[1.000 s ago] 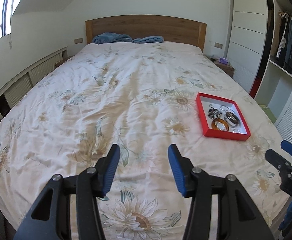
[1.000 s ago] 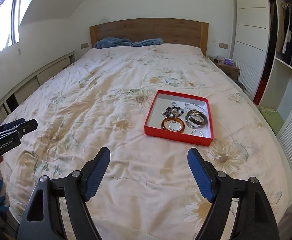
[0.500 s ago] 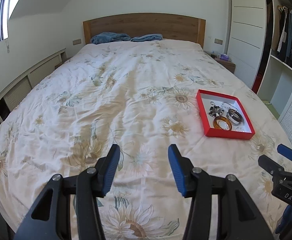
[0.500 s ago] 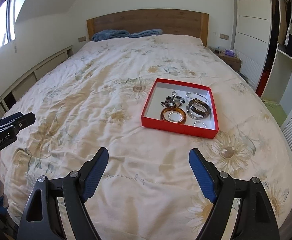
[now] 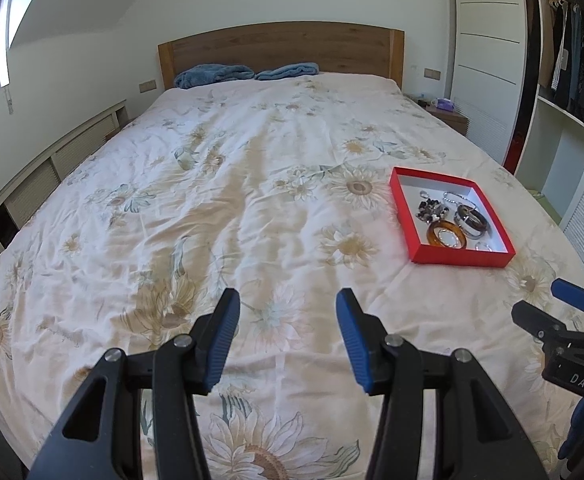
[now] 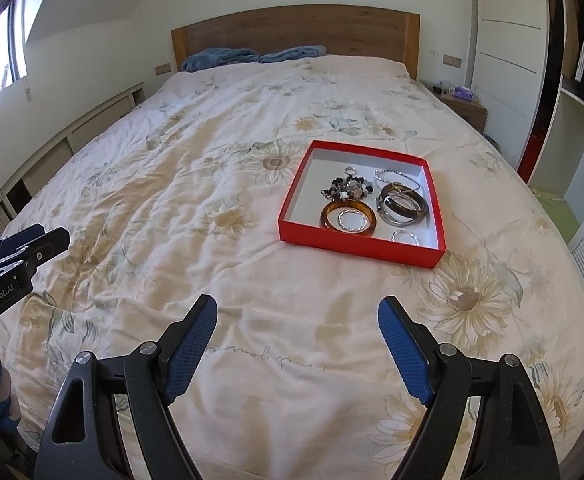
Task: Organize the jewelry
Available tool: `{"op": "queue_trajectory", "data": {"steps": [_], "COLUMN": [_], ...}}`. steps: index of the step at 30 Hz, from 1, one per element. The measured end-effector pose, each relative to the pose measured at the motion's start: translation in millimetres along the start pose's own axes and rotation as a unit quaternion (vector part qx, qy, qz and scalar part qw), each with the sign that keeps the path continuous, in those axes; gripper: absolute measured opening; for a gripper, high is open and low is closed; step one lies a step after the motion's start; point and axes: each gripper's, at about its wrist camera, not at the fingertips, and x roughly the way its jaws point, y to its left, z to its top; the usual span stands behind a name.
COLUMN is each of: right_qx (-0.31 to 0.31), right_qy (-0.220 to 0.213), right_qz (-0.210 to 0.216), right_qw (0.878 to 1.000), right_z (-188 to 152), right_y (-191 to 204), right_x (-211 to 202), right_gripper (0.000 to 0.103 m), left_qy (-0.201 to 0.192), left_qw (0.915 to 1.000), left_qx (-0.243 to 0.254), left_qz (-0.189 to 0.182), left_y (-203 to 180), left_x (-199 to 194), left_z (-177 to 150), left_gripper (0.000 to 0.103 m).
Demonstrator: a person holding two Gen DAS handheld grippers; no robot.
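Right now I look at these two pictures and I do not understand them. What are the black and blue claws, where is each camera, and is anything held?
The claws are hand-held grippers; a person carries one in each hand, with a camera on each looking forward along its fingers. One picture comes from the left gripper, the other from the right gripper. Both are open and hold nothing. Below them is a bed with a flowered cover. On it lies a red box with an amber bangle, dark bangles and other jewelry.
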Motion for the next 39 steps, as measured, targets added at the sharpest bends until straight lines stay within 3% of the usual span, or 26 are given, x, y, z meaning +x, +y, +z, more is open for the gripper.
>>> {"op": "queue_trajectory", "data": {"steps": [21, 39], "right_qx": [-0.006, -0.023], "right_qy": [-0.003, -0.004], "right_qz": [-0.004, -0.049], "right_qw": [1.000, 0.999], "right_z": [-1.6, -6.5], "right_y": [5.0, 3.4], "right_x": [-9.8, -16.3], "right_gripper": [0.082, 0.083], "left_qy": [-0.003, 0.015], "left_qw": [1.0000, 0.9997], "left_qx": [0.002, 0.015], "left_qz": [0.004, 0.009], "left_y": [4.8, 1.2], "left_x": [-3.7, -3.9], "left_z": [-6.6, -17.1], "left_gripper": [0.049, 0.049]}}
